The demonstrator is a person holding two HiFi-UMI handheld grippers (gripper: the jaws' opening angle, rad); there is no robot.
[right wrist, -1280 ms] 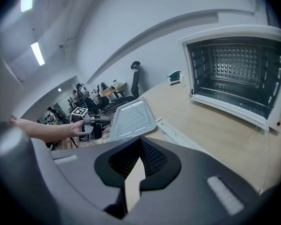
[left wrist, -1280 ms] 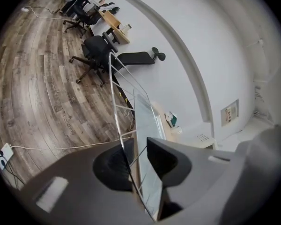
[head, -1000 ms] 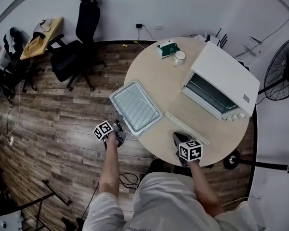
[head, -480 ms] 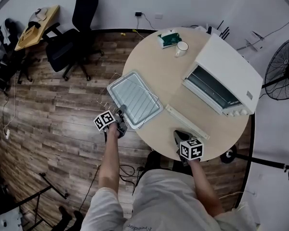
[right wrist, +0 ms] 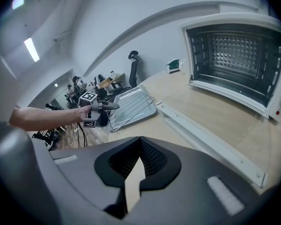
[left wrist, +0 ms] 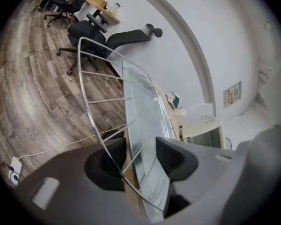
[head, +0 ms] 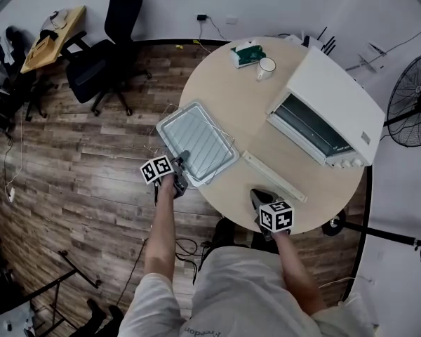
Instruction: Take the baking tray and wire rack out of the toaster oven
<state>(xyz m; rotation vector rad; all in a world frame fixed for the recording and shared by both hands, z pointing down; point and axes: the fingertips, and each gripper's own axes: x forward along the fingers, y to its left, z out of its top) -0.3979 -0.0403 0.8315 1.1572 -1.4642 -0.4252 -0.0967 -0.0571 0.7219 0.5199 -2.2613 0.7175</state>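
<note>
At the table (head: 245,104) edge, the jaws of my left gripper (left wrist: 140,150) have just been opening, apart around the rim of tray (left wrist: 143,121) and rack (right wrist: 131,107); my right gripper (right wrist: 139,142), closed on nothing, alone sees inside the oven (right wrist: 234,46).

In the head view, the toaster oven (head: 330,111) stands on the right of the table (head: 252,118), with its oven door (head: 274,176) lowered toward frame centre. The baking tray (head: 177,115) sits at the table's left edge, and the wire rack (head: 196,140) lies on it. The mug (head: 266,67) and box (head: 244,55) stand at the table's upper edge. The office chair (head: 105,62) is at upper left, the fan (head: 412,107) at far right.
</note>
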